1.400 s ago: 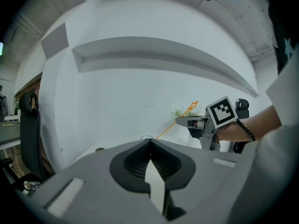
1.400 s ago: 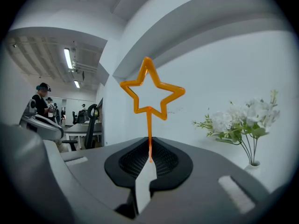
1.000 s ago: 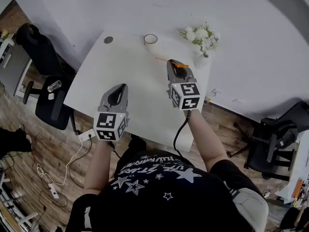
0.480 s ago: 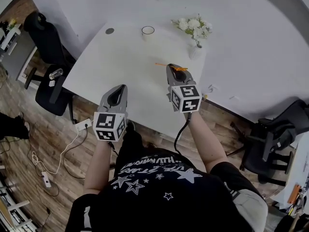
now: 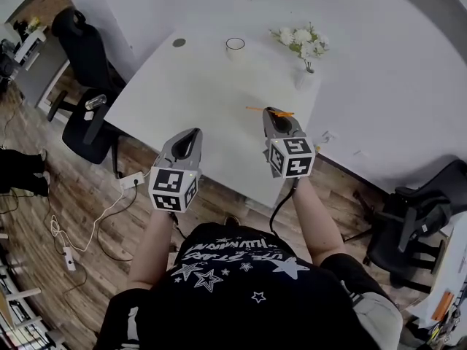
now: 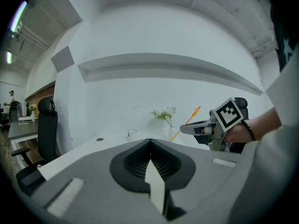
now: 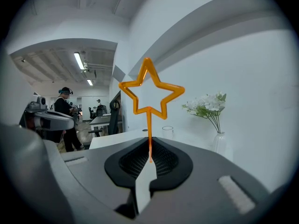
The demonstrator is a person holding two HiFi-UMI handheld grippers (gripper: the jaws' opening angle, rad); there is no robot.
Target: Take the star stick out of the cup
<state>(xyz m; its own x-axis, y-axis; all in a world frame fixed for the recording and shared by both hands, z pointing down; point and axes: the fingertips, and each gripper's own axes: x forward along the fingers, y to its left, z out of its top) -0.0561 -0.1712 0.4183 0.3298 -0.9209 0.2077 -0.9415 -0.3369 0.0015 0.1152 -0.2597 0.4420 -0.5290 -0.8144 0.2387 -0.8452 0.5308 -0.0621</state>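
Note:
An orange star stick (image 7: 150,93) stands up between the pads of my right gripper (image 7: 150,158), which is shut on its thin stem. In the head view the stick (image 5: 261,110) points left from the right gripper (image 5: 276,115), above the white table (image 5: 197,86). The small clear cup (image 5: 235,46) stands far off near the table's back edge, with nothing seen in it. It also shows as the cup (image 7: 167,131) behind the star. My left gripper (image 5: 191,135) hovers at the table's front edge, shut, with nothing in its jaws. From the left gripper (image 6: 150,141) I see the stick (image 6: 187,122) slanting upward.
A white vase of white flowers (image 5: 305,75) stands at the table's back right corner. A round grommet (image 5: 179,42) sits at the back left. Black office chairs (image 5: 87,115) flank the table, with a second chair (image 5: 416,217) on the right. A power strip and cable (image 5: 131,184) lie on the wood floor.
Both grippers have drawn back toward the table's front edge, farther from the cup. The star stick stays in the right gripper.

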